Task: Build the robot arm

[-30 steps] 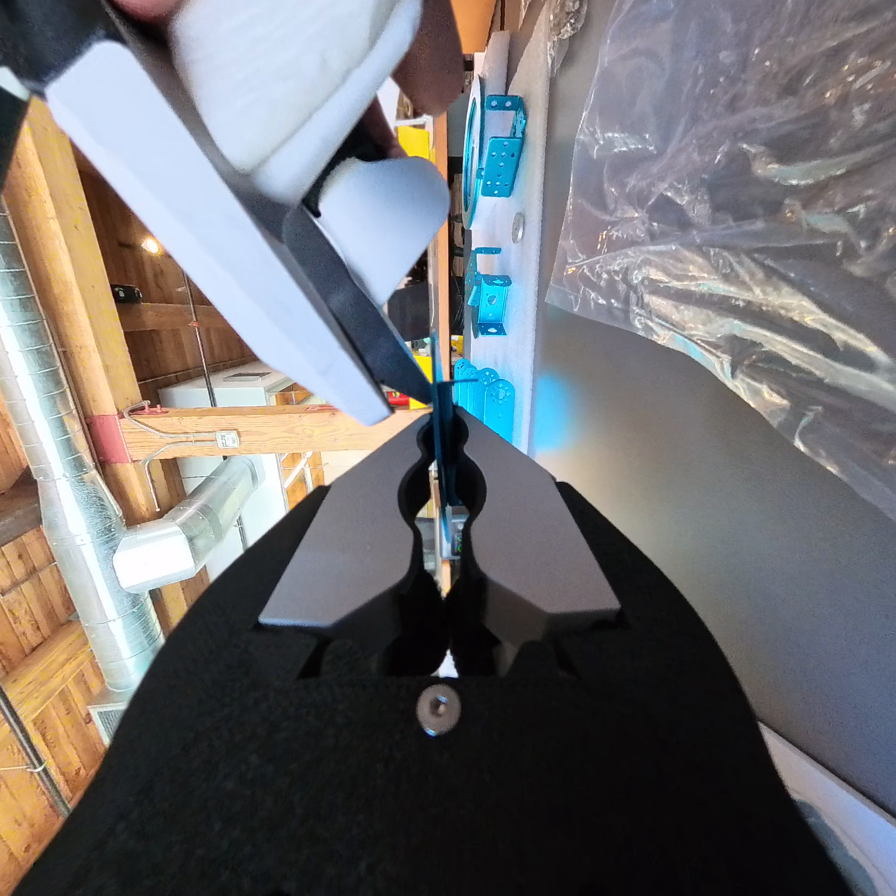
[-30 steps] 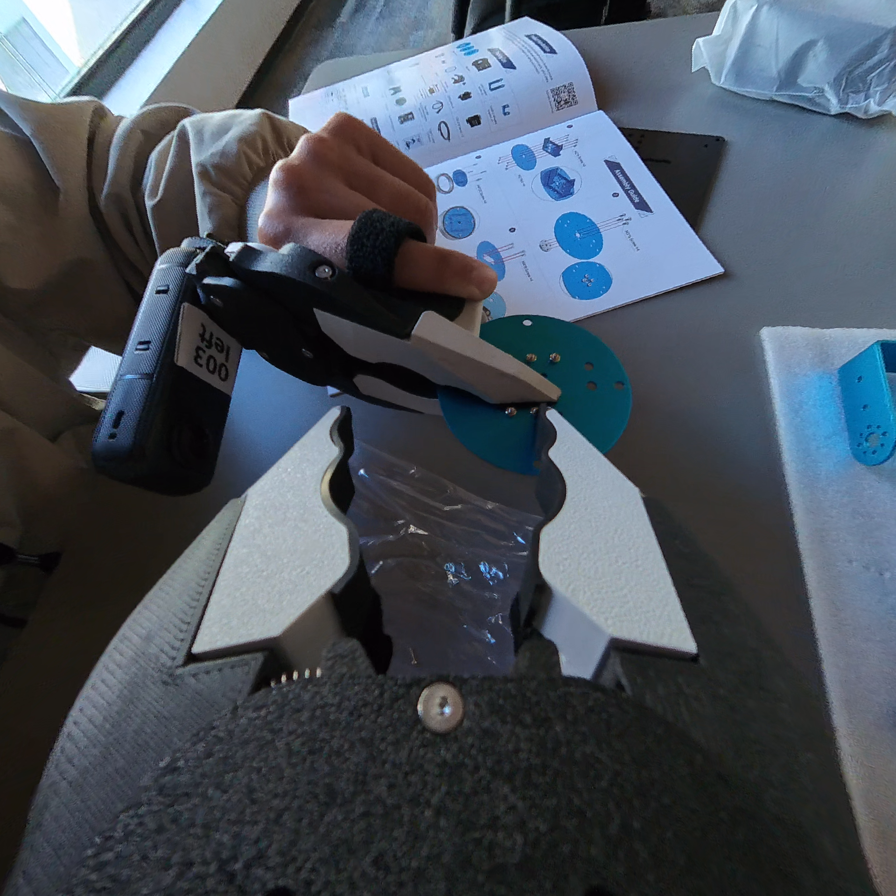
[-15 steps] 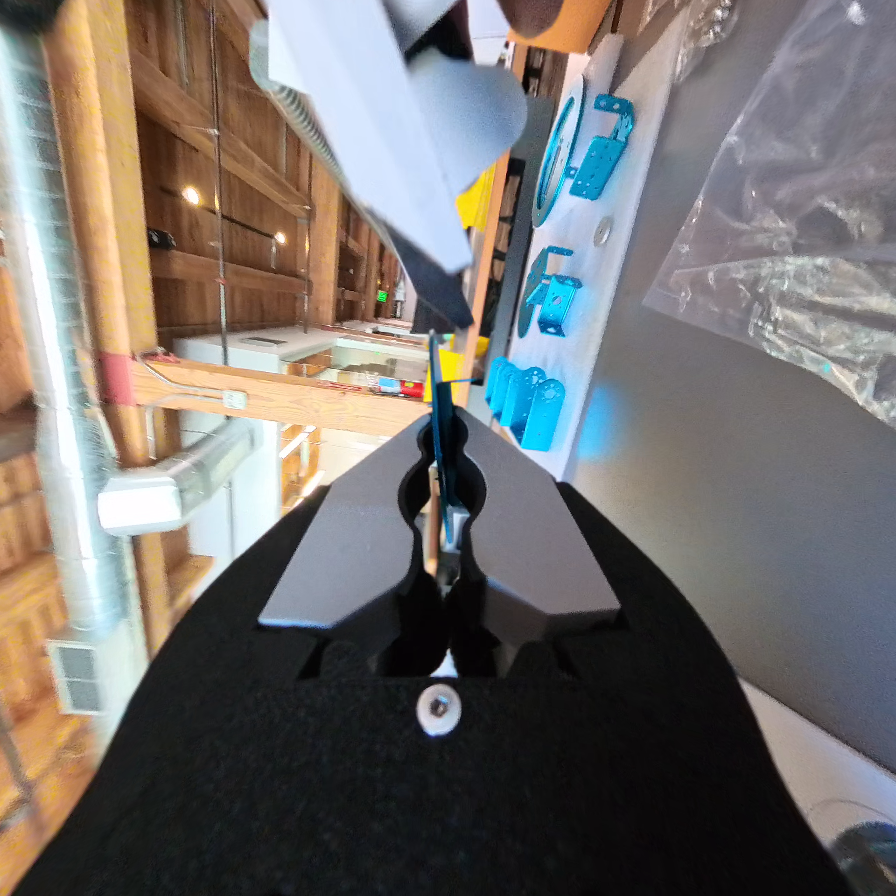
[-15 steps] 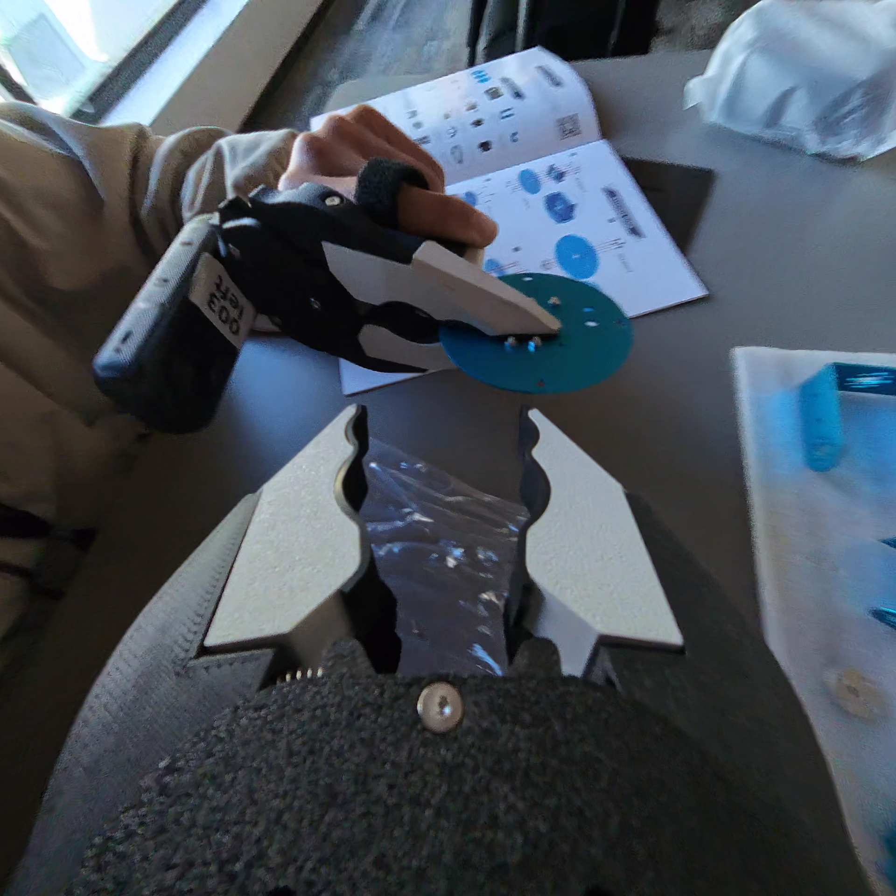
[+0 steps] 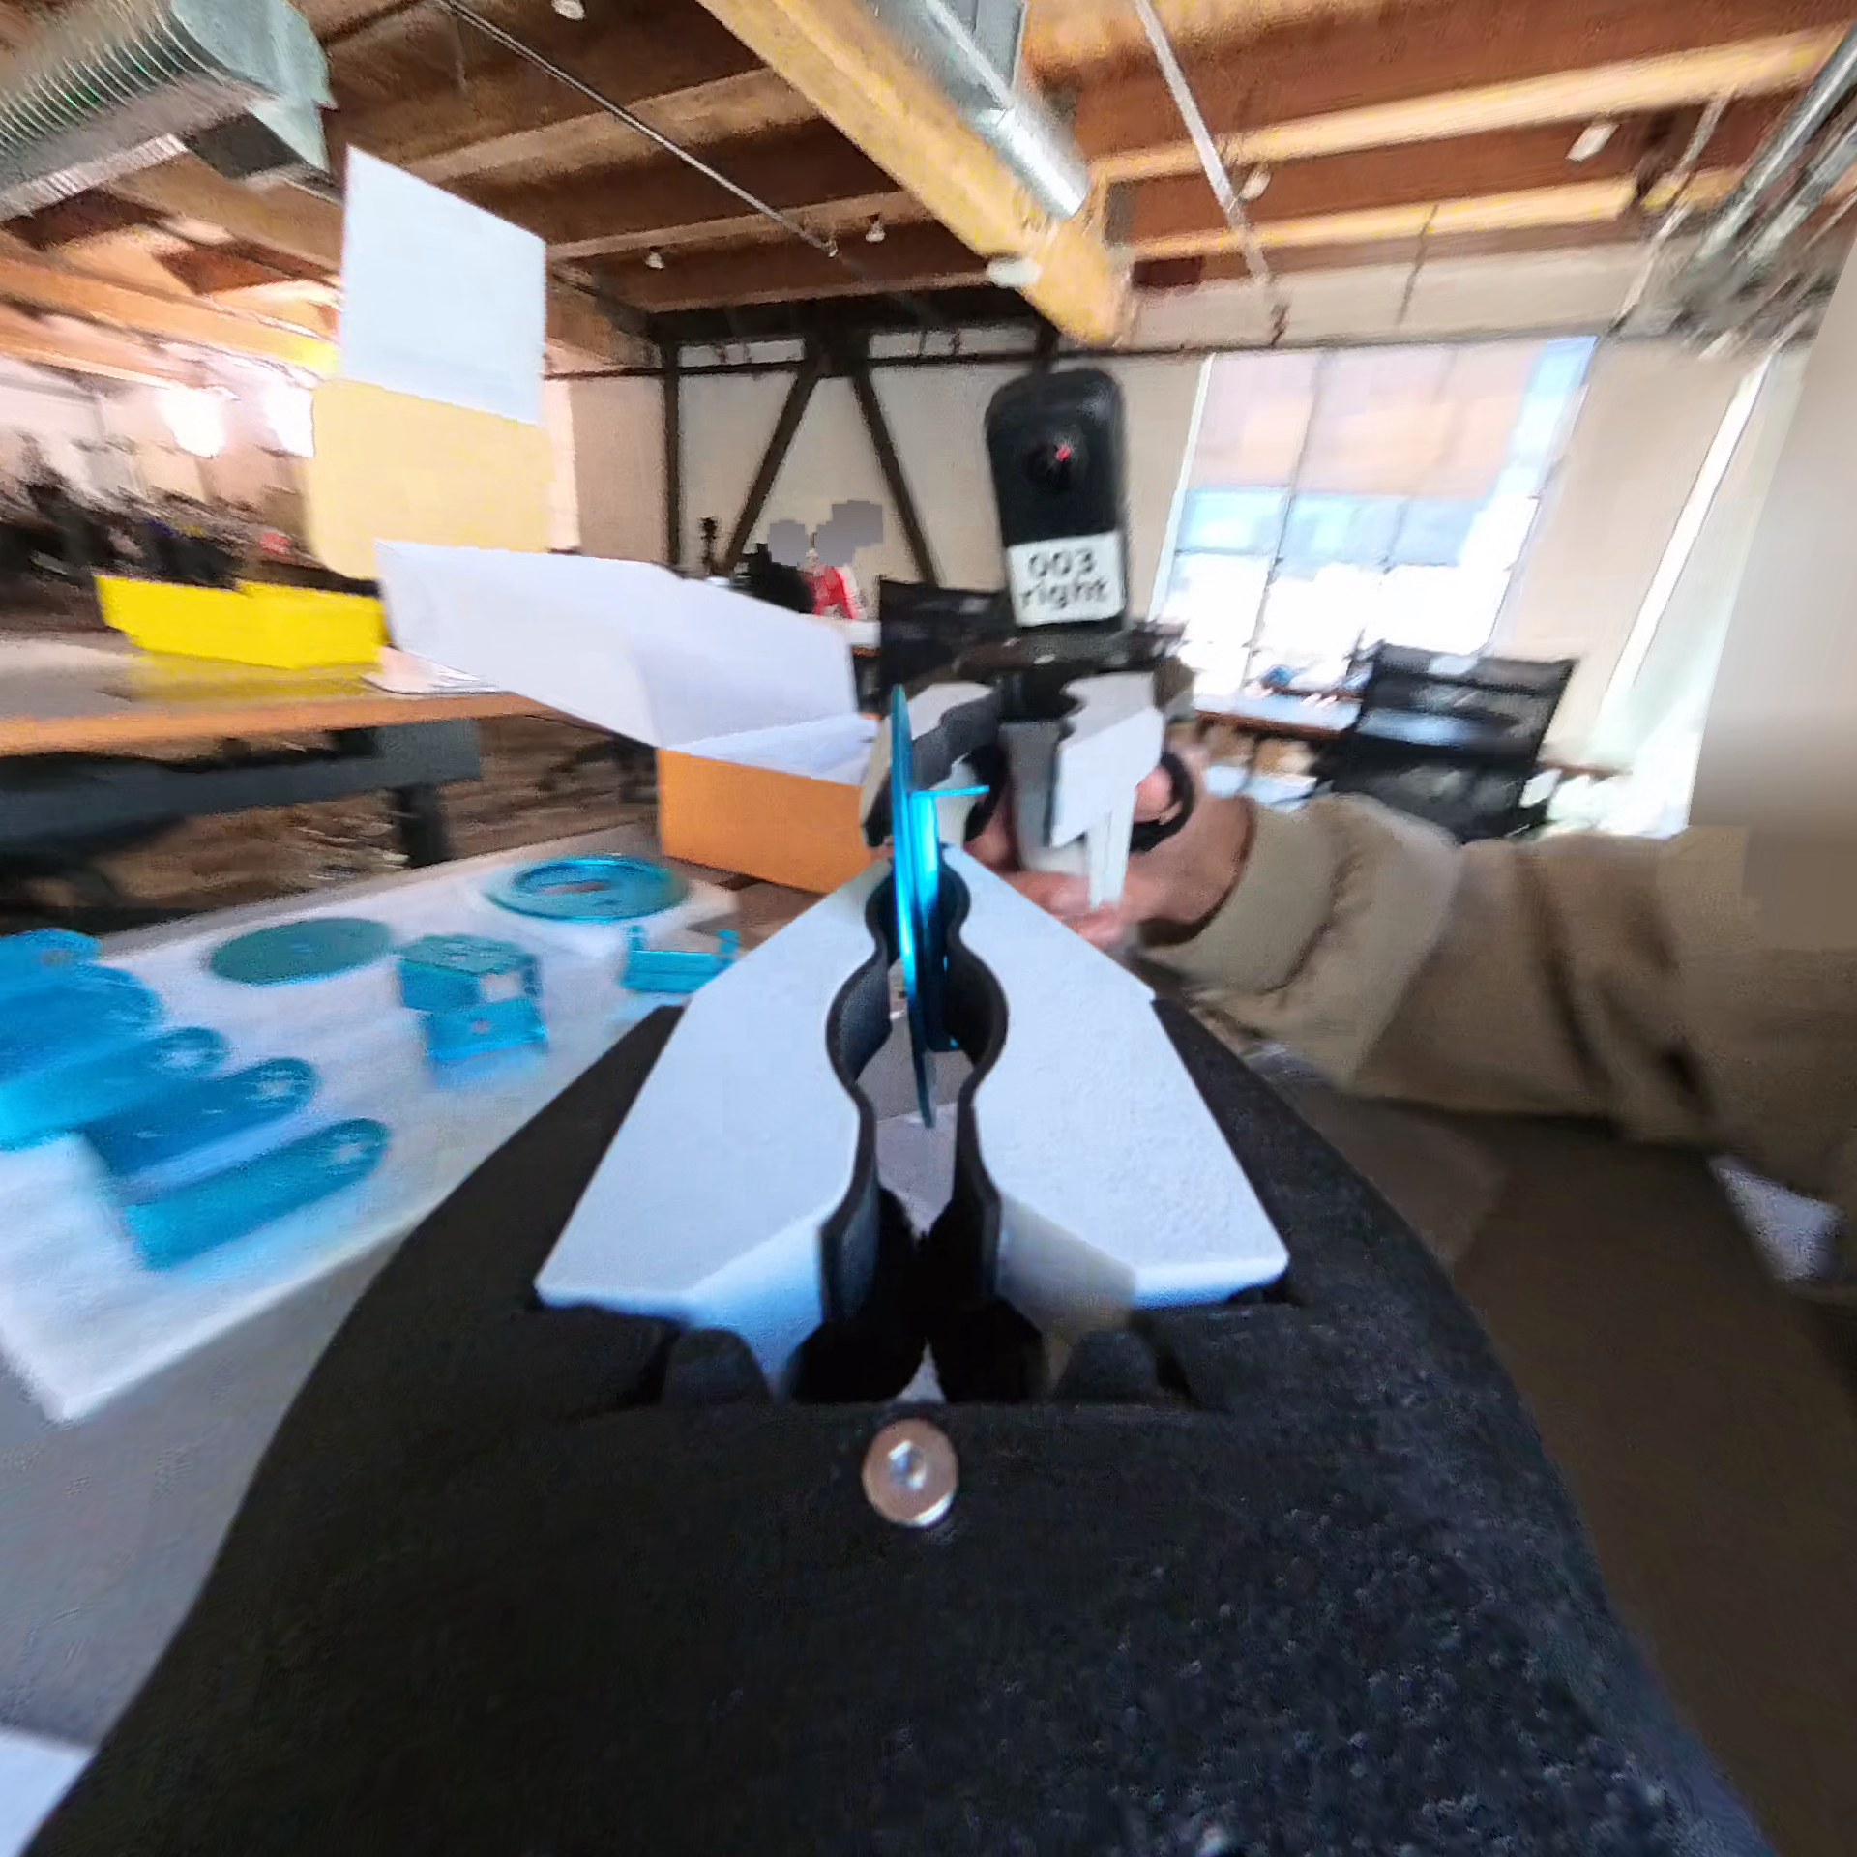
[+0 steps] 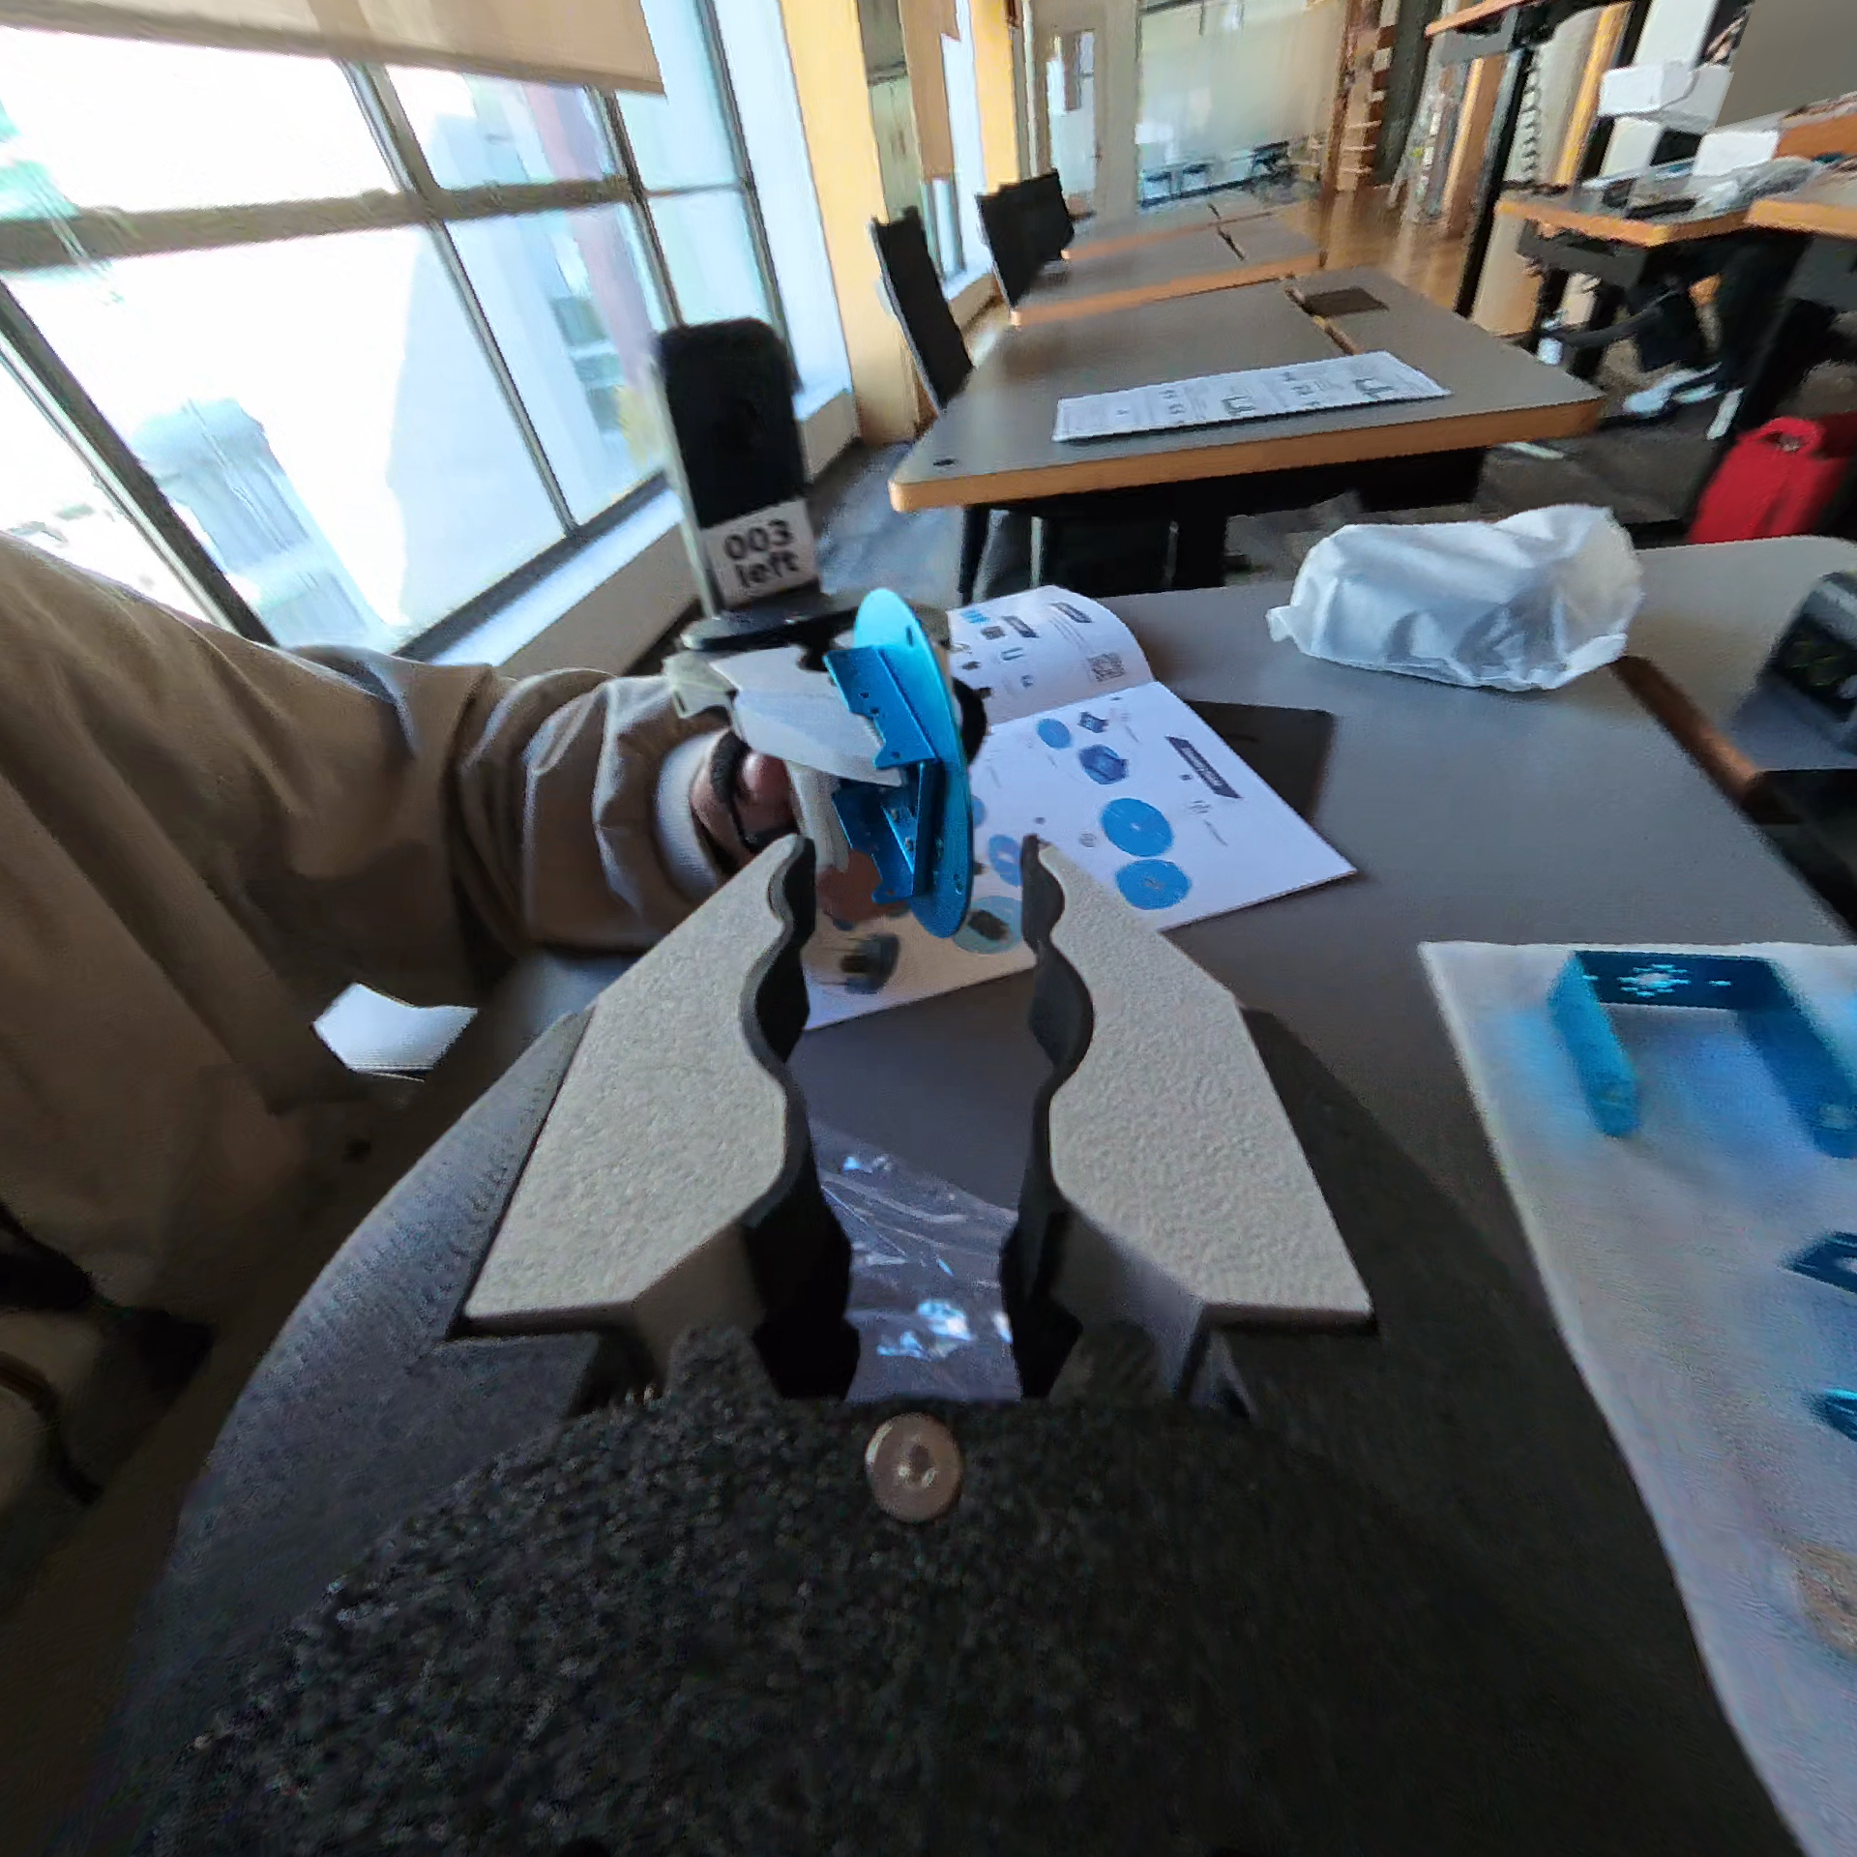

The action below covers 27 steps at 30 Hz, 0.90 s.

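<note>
My left gripper [image 5: 916, 889] is shut on a round blue metal disc [image 5: 909, 794], held upright and edge-on above the table. In the right wrist view the disc [image 6: 897, 643] has a blue perforated bracket [image 6: 889, 739] on its face, and the left gripper [image 6: 864, 764] clamps it. My right gripper [image 6: 919, 864] is open and empty, its tips just in front of the disc's lower edge, apart from it. It faces the left gripper and shows beyond the disc in the left wrist view [image 5: 1045, 764].
A white foam sheet [image 5: 332, 1065] with several blue metal parts lies on the left; it shows with a blue U-bracket [image 6: 1708, 1025] in the right wrist view. An open instruction booklet [image 6: 1186, 804], a white bag [image 6: 1457, 603], a clear plastic bag [image 6: 904, 1256] and an orange box [image 5: 754, 814] are on the table. Both grippers' tips are close together, under 4 cm apart.
The left gripper has turned from lying sideways to upright and lifted the disc off the table onto its edge. The right gripper has risen and now faces it.
</note>
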Motion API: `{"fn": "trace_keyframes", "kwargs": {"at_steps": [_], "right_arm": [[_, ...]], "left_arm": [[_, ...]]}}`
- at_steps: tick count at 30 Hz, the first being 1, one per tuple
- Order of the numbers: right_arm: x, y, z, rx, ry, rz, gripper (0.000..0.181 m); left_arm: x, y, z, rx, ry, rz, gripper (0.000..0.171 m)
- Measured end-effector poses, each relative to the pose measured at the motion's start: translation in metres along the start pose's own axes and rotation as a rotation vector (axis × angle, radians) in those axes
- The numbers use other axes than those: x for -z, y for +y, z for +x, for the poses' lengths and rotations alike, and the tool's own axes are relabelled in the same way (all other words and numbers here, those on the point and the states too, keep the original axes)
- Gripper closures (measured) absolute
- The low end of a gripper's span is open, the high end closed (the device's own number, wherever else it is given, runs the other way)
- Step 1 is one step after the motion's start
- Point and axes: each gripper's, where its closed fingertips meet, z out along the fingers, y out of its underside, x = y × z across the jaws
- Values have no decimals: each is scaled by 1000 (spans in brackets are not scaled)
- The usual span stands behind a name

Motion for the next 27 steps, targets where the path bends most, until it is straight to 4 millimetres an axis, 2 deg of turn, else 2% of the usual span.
{"fn": "trace_keyframes", "kwargs": {"at_steps": [5,11,13,16,19,23,25,27], "right_arm": [[-11,1,1,-87,-34,87,179],[-11,3,9,-326,-172,173,181],[-8,3,13,-358,-177,195,181],[-1,-1,16,-395,-208,235,181],[8,-6,17,-382,-222,261,181],[12,-2,19,-341,-196,207,181],[18,-9,19,-346,-206,240,181],[17,-1,23,-318,-166,173,181]], "left_arm": [[0,-1,2,238,104,57,170],[-1,4,-5,366,129,48,167],[-2,4,-4,372,130,39,160],[-2,6,-4,339,118,21,161],[0,2,-4,323,121,27,161],[4,-3,-9,319,106,41,163],[5,-5,-12,318,97,49,163],[7,-6,-14,308,87,46,163]]}}
